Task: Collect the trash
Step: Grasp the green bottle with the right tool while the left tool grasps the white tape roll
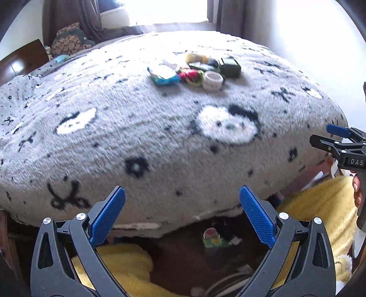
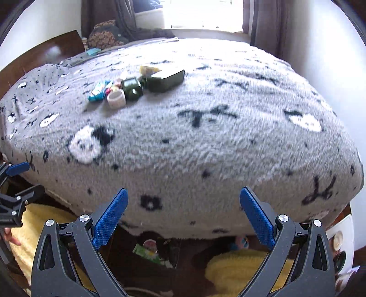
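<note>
A small heap of trash lies far back on the grey patterned bed blanket (image 1: 160,141): a blue wrapper (image 1: 163,76), a red and green wrapper (image 1: 191,76), a white tape roll (image 1: 212,80), a dark green box (image 1: 230,66) and a yellow item (image 1: 194,57). The right wrist view shows the same wrapper (image 2: 99,91), tape roll (image 2: 116,98) and dark green box (image 2: 165,80). My left gripper (image 1: 181,198) is open and empty at the bed's near edge. My right gripper (image 2: 183,201) is open and empty there too, and it shows at the right of the left view (image 1: 329,139).
Below the bed edge lie yellow fluffy fabric (image 1: 123,258), a green and white packet (image 1: 213,239) and dark floor. A dark wooden headboard (image 1: 20,61) stands at the left, with a patterned pillow (image 1: 71,41). A bright window and brown curtains (image 1: 75,16) are behind the bed.
</note>
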A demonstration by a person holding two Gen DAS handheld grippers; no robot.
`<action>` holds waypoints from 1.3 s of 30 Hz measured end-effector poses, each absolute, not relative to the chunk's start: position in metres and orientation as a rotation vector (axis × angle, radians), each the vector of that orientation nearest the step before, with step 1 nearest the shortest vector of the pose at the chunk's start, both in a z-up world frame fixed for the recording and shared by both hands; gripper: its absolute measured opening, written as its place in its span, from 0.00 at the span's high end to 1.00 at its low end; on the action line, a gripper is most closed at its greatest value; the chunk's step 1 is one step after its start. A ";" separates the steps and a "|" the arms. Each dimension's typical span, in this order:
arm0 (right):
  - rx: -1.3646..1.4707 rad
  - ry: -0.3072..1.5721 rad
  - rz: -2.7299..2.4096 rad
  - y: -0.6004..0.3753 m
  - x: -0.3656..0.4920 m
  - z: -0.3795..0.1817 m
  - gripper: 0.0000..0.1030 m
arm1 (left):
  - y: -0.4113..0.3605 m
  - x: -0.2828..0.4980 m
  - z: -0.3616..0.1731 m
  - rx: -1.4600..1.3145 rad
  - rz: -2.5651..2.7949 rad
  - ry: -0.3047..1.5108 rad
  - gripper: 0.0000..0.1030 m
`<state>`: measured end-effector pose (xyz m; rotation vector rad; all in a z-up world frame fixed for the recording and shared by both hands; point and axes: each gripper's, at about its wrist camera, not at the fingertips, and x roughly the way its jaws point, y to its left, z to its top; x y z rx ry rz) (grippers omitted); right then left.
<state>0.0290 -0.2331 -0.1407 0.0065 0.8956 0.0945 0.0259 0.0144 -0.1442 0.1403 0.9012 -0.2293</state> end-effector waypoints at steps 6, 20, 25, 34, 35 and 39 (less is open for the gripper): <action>-0.002 0.845 0.087 -0.232 0.058 -0.122 0.05 | 0.020 0.050 -0.128 0.143 -0.204 0.848 0.08; 0.015 0.850 0.081 -0.216 0.150 -0.129 0.06 | 0.023 0.127 -0.139 0.087 -0.192 0.879 0.08; 0.021 0.859 0.055 -0.208 0.192 -0.132 0.07 | -0.004 0.144 -0.143 0.111 -0.271 0.877 0.16; 0.065 0.865 0.046 -0.196 0.239 -0.127 0.16 | -0.054 0.178 -0.148 0.106 -0.371 0.880 0.38; 0.072 0.872 0.051 -0.194 0.243 -0.128 0.17 | -0.058 0.182 -0.150 0.101 -0.373 0.885 0.39; 0.067 0.904 0.043 -0.184 0.259 -0.136 0.18 | -0.067 0.194 -0.156 0.090 -0.372 0.898 0.44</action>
